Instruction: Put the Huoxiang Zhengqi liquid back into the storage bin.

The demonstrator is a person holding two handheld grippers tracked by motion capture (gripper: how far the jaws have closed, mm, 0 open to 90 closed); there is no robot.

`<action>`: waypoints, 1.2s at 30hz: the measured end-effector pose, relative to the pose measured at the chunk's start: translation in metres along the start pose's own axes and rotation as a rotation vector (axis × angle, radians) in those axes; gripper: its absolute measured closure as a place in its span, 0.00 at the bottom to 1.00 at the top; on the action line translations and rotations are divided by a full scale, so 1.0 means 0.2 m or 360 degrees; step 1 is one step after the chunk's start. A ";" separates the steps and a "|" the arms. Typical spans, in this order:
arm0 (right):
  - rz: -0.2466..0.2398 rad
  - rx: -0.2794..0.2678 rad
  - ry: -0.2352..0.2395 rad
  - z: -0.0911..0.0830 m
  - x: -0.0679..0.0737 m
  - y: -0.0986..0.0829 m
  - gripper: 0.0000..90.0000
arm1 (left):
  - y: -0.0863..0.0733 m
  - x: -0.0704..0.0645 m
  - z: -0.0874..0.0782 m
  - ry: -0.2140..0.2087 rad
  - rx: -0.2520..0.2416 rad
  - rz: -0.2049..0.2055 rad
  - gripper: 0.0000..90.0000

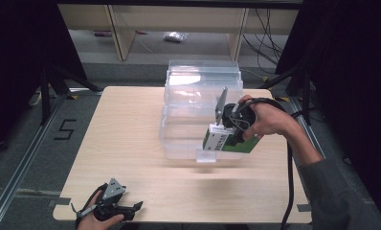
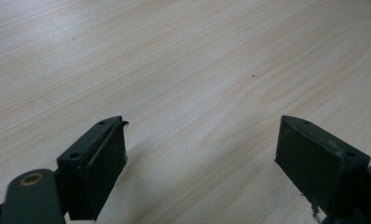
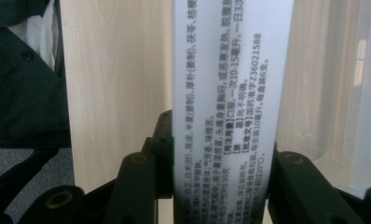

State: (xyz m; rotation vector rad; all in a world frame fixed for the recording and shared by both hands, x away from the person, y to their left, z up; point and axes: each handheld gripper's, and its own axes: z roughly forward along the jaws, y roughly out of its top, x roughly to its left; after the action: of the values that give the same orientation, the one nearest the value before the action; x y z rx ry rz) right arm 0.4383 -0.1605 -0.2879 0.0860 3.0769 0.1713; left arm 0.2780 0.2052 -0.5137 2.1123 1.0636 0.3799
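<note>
Green-and-white cardboard marks the medicine box clamped in the right gripper, which a hand holds above the front part of a clear plastic storage bin on the pale wooden table. In the right gripper view, the box's white printed panel rises straight up between the two black jaws, which press against its sides; the bin's translucent wall shows to the right, bare tabletop to the left. In the high view the box hangs tilted over the bin's near edge, just above a small clear tab at the front. At the table's near left corner, the left gripper rests low in the person's other hand, well apart from the bin. The left gripper view shows its jaws spread wide over bare wood grain, gripping nothing.
</note>
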 end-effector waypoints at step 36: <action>-0.0025 0.0114 0.0008 0.29 -0.39 0.00 0.72 | -0.01 -0.01 -0.01 -0.0023 -0.0004 -0.0007 0.17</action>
State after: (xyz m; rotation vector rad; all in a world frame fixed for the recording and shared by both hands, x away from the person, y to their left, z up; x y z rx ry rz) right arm 0.5198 -0.1584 -0.3417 0.0646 3.0875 0.0606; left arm 0.2753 0.2058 -0.5129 2.1071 1.0591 0.3630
